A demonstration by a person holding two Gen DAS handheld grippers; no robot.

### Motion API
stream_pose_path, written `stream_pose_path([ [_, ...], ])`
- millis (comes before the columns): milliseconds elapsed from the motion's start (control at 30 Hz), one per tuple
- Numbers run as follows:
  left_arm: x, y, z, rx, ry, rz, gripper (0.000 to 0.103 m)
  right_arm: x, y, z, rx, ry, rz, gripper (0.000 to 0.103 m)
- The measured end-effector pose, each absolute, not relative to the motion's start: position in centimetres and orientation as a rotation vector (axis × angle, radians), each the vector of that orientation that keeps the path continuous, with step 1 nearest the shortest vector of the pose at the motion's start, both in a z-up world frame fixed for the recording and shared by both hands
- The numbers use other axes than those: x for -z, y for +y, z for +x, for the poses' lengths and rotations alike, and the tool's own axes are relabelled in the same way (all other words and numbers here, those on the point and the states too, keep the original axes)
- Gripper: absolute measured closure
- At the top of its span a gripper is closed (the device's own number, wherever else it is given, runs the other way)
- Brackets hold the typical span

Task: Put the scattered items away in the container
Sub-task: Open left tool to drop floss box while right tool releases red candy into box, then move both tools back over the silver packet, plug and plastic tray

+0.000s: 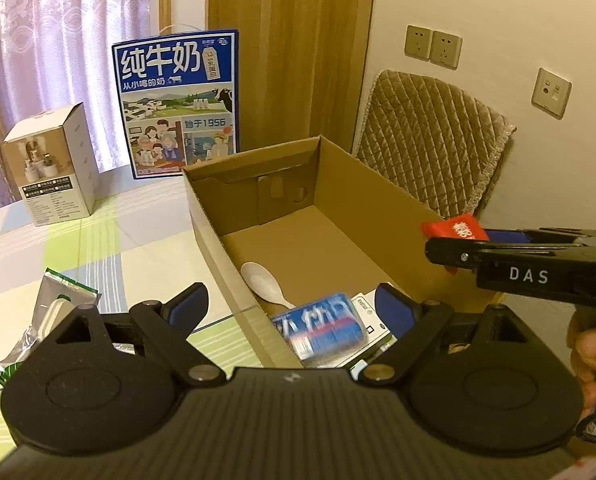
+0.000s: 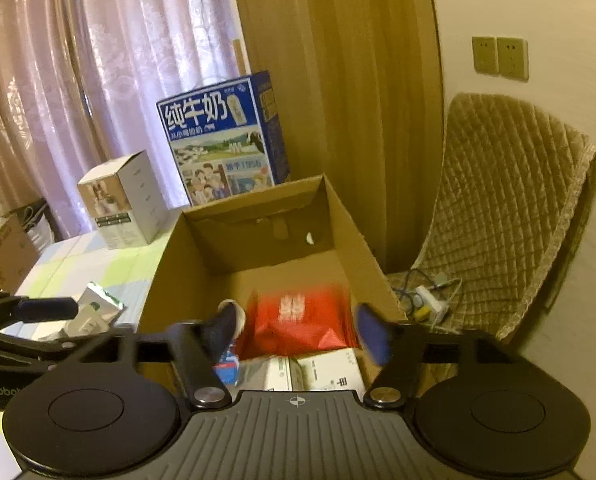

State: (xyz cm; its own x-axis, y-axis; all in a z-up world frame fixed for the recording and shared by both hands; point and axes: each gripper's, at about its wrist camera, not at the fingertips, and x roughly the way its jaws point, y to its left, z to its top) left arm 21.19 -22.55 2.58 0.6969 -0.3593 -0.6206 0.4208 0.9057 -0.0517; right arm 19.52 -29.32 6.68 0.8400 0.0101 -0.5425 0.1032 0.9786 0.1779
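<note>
While your right gripper [image 2: 298, 330] hangs over the near end of the cardboard box [image 2: 253, 248], its jaws stand apart with the red packet [image 2: 298, 320] between them, blurred and apparently no longer pinched; judging by this, the packet is dropping into the box. The risk is that it catches on the near wall or lands on the white cartons [image 2: 326, 368] piled at that end and slides out, since the release sits close to the rim. Your left gripper [image 1: 293, 312] is spread wide and empty, tilted down above the box's near left corner, with the blue packet [image 1: 322, 328] and the white spoon [image 1: 263, 284] lying inside the box below it. A silver pouch [image 1: 53, 312] lies outside, on the tabletop [image 1: 97, 248] left of the box, so that one is not yet tidied. Swinging the left gripper across carelessly could knock the box wall.
</note>
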Motion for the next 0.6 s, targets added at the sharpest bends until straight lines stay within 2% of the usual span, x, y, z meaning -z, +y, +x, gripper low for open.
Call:
stream_pose_path([
  [600, -3.1, -18.4, 18.7, 0.387, 0.679, 0.080, 0.014, -8.7, -27.3, 17.1, 0.054, 0.549, 0.216, 0.030],
])
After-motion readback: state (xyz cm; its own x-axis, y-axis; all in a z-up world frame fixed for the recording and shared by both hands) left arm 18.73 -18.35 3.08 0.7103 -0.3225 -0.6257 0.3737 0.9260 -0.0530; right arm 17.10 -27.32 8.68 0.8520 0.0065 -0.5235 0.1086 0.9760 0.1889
